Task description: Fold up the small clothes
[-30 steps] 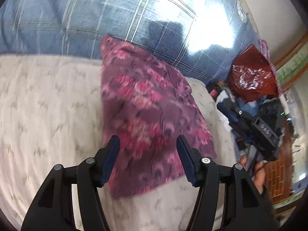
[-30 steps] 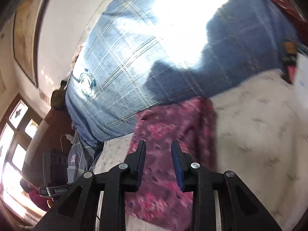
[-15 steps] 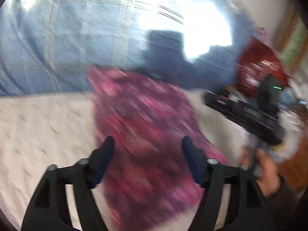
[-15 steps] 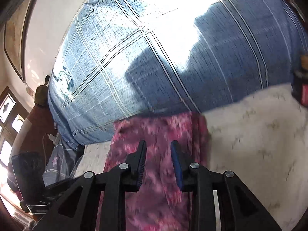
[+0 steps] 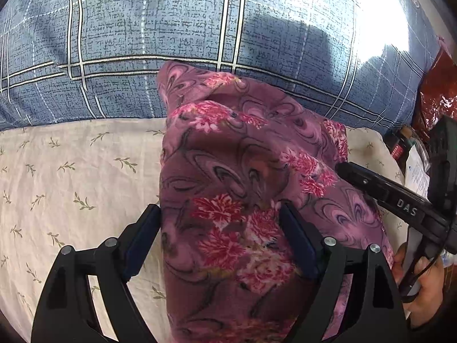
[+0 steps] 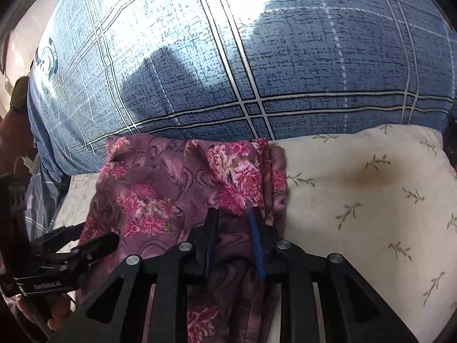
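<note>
I see the purple floral garment (image 5: 245,188) lying on the cream leaf-print bedsheet (image 5: 71,177), its long axis running away from me, with the far end touching the blue plaid blanket (image 5: 171,34). That far end is rumpled and partly turned over.

My left hand-held gripper (image 5: 220,240) is released, jaws spread wide, one blue-padded finger (image 5: 142,237) at the garment's left edge and the other resting over the cloth toward its right. My right hand-held gripper (image 6: 232,237) has its jaws much nearer together, with a fold of the purple cloth between them near the garment's right edge; I cannot tell whether the pads actually pinch it.

The left wrist view alone shows a red plastic bag (image 5: 437,91) and some clutter off the bed's right side, plus the right tool's black body marked "DAS". Only the right wrist view shows a brown stain (image 6: 368,178) on the sheet beside the garment, and a teal printed logo (image 6: 47,65) on the blanket's far left.
</note>
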Action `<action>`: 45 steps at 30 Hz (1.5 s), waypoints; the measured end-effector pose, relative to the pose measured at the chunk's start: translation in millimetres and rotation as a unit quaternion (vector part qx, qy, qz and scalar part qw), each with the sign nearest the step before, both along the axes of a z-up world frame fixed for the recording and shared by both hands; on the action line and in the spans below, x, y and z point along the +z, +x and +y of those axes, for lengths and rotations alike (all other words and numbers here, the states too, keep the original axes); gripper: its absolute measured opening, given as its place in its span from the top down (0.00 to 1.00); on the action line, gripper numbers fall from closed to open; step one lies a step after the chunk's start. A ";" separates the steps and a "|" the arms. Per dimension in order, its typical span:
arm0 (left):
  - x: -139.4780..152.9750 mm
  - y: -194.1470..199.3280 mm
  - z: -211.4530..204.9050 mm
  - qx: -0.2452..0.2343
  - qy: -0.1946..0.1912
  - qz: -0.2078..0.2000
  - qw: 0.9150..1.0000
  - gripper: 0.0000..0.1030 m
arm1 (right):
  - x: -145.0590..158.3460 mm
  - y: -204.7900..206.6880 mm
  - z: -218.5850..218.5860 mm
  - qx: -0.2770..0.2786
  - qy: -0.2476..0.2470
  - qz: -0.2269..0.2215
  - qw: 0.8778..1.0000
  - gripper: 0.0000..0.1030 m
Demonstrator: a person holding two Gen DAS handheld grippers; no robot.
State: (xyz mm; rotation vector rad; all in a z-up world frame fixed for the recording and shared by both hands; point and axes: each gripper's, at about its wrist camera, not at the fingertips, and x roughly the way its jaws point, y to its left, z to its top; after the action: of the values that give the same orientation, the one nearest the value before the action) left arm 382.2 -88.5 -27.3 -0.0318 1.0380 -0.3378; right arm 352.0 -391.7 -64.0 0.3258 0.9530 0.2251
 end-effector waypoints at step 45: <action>-3.7 1.1 52.9 0.015 -0.127 0.119 0.985 0.20 | 18.0 -102.7 -71.2 -0.012 0.094 0.022 0.995 0.64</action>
State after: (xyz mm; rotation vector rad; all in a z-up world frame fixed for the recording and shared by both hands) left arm 383.3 -35.6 -31.0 -0.3234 1.2233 -0.4460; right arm 249.3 -462.8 -46.0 0.5155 0.9734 0.2876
